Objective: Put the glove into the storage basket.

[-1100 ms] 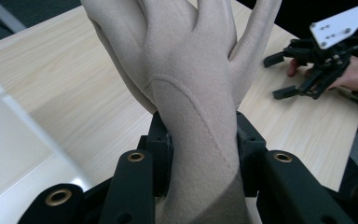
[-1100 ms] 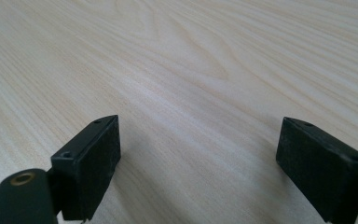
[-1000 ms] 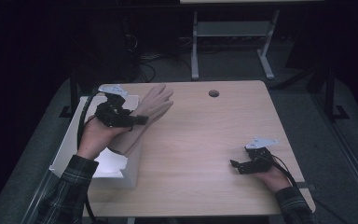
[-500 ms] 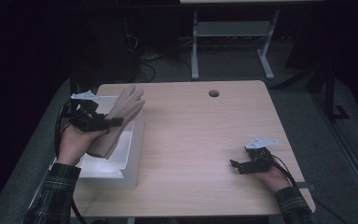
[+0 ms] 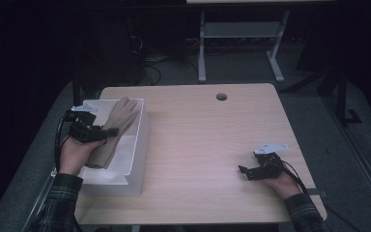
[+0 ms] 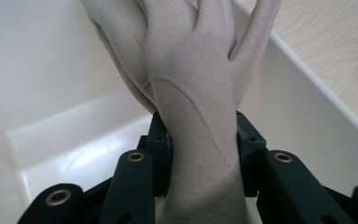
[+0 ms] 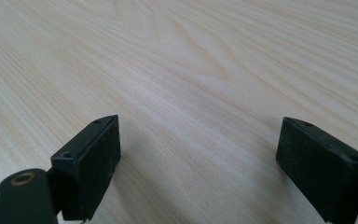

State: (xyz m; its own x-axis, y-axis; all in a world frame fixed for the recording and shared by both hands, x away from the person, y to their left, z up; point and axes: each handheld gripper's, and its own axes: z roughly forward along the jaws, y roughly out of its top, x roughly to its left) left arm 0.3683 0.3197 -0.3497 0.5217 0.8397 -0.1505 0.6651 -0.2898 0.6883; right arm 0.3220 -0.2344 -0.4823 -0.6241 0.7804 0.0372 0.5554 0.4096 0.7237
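A beige glove (image 5: 116,126) hangs over the inside of a white bin (image 5: 137,159) at the table's left edge. My left gripper (image 5: 107,132) is shut on the glove's wrist part, and the glove's fingers point away toward the bin's far end. In the left gripper view the glove (image 6: 193,79) is pinched between both black jaws, with the bin's white wall (image 6: 298,98) to the right. My right gripper (image 5: 244,171) rests low on the table at the front right. In the right gripper view its jaws stand wide apart over bare wood, so the right gripper (image 7: 198,158) is open with nothing between its fingers.
The light wooden table (image 5: 207,140) has a round cable hole (image 5: 221,96) near its far edge. Behind the table stand a metal desk frame (image 5: 236,48) and cables on a dark floor. A plaid sleeve (image 5: 60,205) comes in at the bottom left.
My left gripper has carried the glove leftward and down, from above the table beside the bin to inside the bin. The right gripper has stayed in place.
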